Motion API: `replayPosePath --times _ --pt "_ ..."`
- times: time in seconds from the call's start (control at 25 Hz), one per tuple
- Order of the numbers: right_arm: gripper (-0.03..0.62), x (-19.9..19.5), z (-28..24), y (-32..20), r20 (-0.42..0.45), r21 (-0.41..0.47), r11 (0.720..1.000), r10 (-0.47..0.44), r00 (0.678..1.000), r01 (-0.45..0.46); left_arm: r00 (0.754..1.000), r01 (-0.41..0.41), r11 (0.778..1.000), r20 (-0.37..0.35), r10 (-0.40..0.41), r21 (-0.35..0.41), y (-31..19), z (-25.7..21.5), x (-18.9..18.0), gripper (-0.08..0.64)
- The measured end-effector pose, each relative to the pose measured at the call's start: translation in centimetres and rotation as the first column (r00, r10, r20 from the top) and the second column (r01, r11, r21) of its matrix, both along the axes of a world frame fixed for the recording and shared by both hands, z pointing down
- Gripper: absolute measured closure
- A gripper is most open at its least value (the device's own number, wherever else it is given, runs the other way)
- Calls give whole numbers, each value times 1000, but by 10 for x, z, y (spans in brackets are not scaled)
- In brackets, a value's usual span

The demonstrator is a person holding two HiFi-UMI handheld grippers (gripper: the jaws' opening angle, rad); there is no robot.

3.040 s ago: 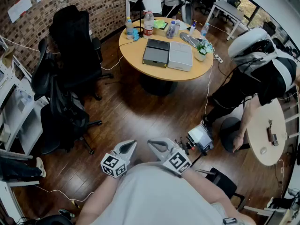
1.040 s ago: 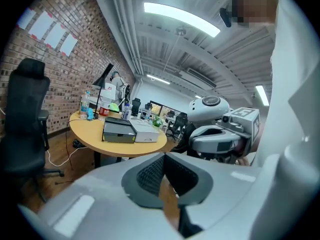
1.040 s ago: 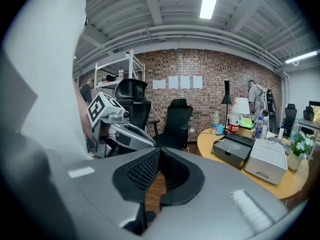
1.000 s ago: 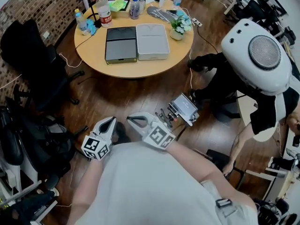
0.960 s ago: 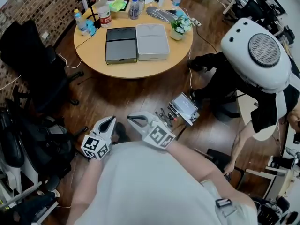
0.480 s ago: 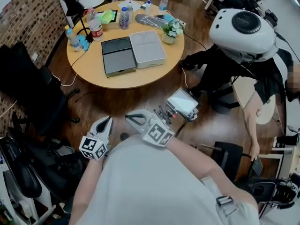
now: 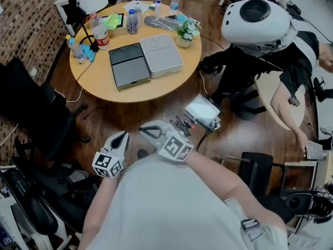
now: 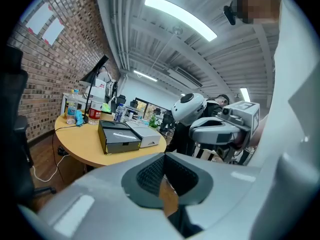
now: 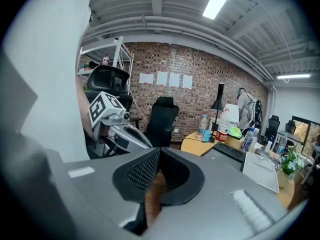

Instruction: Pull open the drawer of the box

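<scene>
Two flat boxes lie side by side on a round wooden table (image 7: 104, 85): a dark grey box (image 7: 129, 65) with a drawer front facing me, and a light grey box (image 7: 161, 55). My left gripper (image 7: 123, 136) and right gripper (image 7: 143, 130) hover close to my body over the floor, well short of the table, both shut and empty. In the left gripper view the dark grey box (image 8: 119, 138) sits far beyond the left gripper (image 8: 164, 156). The right gripper (image 9: 159, 154) points along the table's side, past the dark grey box (image 9: 230, 151).
Bottles (image 7: 99, 33), a desk lamp (image 7: 78, 14) and a small plant (image 7: 186, 33) stand on the table's far side. A person in a white helmet (image 7: 255, 20) bends at the right. A wheeled device with a screen (image 7: 202, 111) stands close ahead. Black chairs (image 7: 26, 98) crowd the left.
My view has shifted, and the table now shows slightly further left. The helmeted person has moved at the right. Both grippers stay shut near my body.
</scene>
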State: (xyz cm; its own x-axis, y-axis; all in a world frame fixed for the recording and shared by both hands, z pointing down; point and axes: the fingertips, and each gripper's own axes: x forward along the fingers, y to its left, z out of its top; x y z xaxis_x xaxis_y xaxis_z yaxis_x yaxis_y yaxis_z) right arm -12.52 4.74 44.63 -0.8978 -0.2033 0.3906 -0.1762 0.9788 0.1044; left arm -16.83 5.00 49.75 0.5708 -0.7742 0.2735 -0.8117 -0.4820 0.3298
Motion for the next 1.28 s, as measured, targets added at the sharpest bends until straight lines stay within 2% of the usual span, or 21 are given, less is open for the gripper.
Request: replayPosePath --times 0.4,0.64,0.8,0.88,1.0,1.16,1.28 --pt "584 14 19 -39 -9 -50 999 17 1000 -18 999 -11 997 52 15 -80 -28 19 15 554" --pt "584 33 36 -75 -82 -59 998 19 996 -24 990 0 994 143 16 -109 -67 35 24 554" --pt "584 41 44 -98 -78 -69 997 30 996 -36 979 -21 992 200 45 -123 -93 46 34 554" --pt "584 46 48 -109 -83 -75 996 40 996 -47 964 -31 991 260 65 -133 -104 55 37 554" --pt "584 57 57 -123 -119 -80 995 51 992 -61 921 -35 989 381 87 -141 -121 71 39 554" --pt "584 64 68 -138 -116 -94 992 71 991 -82 874 -7 988 479 80 -152 -140 93 40 554" --pt "584 69 78 -151 -146 -88 991 82 986 -96 824 10 990 562 70 -139 -155 103 38 554"
